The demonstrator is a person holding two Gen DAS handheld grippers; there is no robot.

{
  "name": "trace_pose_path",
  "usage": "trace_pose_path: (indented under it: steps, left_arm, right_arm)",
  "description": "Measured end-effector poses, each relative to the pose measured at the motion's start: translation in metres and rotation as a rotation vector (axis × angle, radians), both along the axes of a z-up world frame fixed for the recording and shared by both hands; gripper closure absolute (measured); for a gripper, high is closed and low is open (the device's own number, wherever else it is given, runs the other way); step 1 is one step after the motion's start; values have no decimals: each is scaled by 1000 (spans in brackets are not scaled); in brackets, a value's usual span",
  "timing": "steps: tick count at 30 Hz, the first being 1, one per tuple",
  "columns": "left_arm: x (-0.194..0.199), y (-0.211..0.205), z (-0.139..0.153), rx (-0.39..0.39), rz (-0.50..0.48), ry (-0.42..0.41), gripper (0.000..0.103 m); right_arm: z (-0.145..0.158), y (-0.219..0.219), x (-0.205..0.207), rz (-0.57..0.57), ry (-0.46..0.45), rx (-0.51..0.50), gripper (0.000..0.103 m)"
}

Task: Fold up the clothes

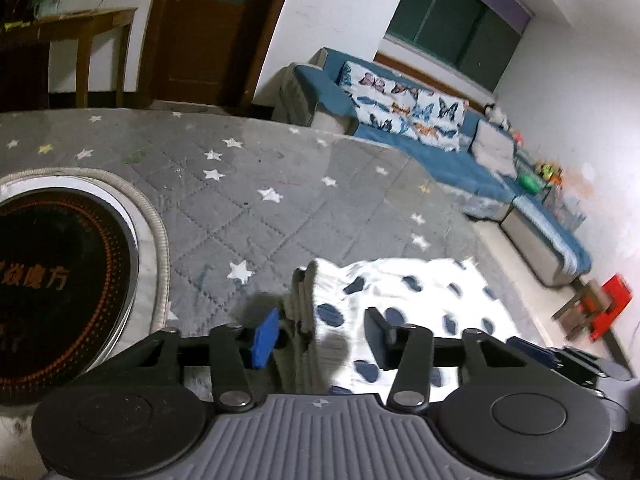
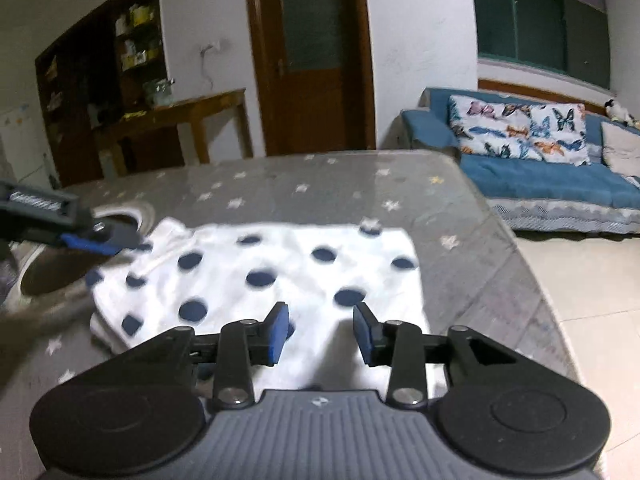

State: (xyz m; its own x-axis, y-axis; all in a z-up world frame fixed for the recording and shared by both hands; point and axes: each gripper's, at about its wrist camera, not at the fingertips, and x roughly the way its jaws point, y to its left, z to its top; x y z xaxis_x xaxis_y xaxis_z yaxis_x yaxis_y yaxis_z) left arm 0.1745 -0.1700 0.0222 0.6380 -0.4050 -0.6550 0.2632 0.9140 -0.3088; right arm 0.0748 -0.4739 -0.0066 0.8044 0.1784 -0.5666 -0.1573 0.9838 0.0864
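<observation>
left gripper (image 1: 320,334) hides blurred garment (image 1: 404,300) hem.

White garment with navy dots (image 2: 256,276) lies apparently folded, flat on grey quilt (image 2: 460,216).

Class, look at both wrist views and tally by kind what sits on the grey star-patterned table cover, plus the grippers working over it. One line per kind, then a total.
White folded garments with dark blue polka dots: 1
Round black cooktops ringed in white, set into the table: 1
Black two-finger grippers with blue pads: 2, left gripper and right gripper
Total: 4
</observation>
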Motion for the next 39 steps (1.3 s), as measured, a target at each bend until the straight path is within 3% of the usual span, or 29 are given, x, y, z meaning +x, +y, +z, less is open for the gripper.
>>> trace_pose_path:
  steps: [2,8,13,17,23,32,35,39]
  left_arm:
    - [5,-2,-9,33,7,22,59]
    - [14,0,-1,4,20,34,58]
    - [32,-11,5,10,14,15,58]
    - [49,-17,-7,50,26,36,58]
    - [58,-15,-20,42,36,78,56]
    - [34,-14,-6,71,21,33,45]
    - [23,-14,-4,83,13,17,41]
    - [14,-14,-4,108,8,2,40]
  right_arm:
    - [-5,0,-2,-6,13,-16,67]
    - [7,-9,6,-4,14,3,67]
    - [14,-16,46,-35,25,35,66]
    - [5,-15,79,-44,59,25,66]
    - [-10,-9,105,-50,97,-10,65]
    - [9,1,62,-21,39,4,44]
    - [10,10,40,3,29,-4,43]
    - [3,21,15,32,39,-20,32]
